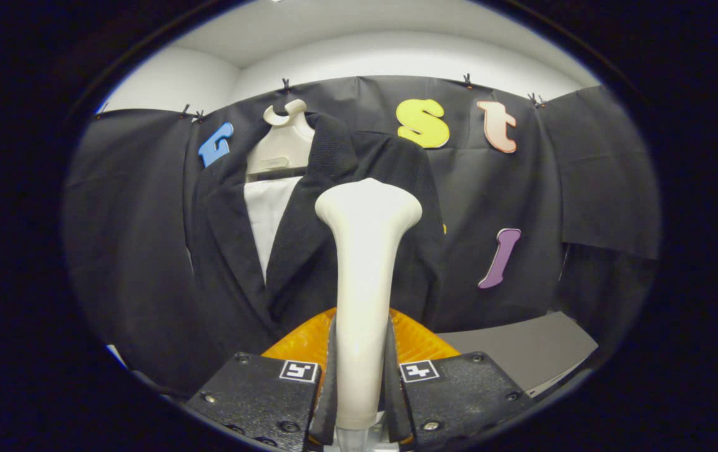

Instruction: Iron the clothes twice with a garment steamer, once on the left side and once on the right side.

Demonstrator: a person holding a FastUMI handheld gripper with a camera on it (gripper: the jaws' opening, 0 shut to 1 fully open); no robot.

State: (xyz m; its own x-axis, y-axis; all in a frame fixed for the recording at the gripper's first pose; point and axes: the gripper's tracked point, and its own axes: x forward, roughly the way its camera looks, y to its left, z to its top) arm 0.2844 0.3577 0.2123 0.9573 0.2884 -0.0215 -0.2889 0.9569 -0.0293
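Both fingers of the gripper [362, 376] squeeze the neck of the steamer [365, 270], which stands up between them. Its wide head is up against the right side of the dark jacket [308, 251], just under the collar. That jacket is the biggest thing, hanging on a pale hanger [283, 141], and looks soft and floppy, so it may swing when pushed. The steamer looks hard, smooth and maybe slippery; its thin neck seems the best place to hold.
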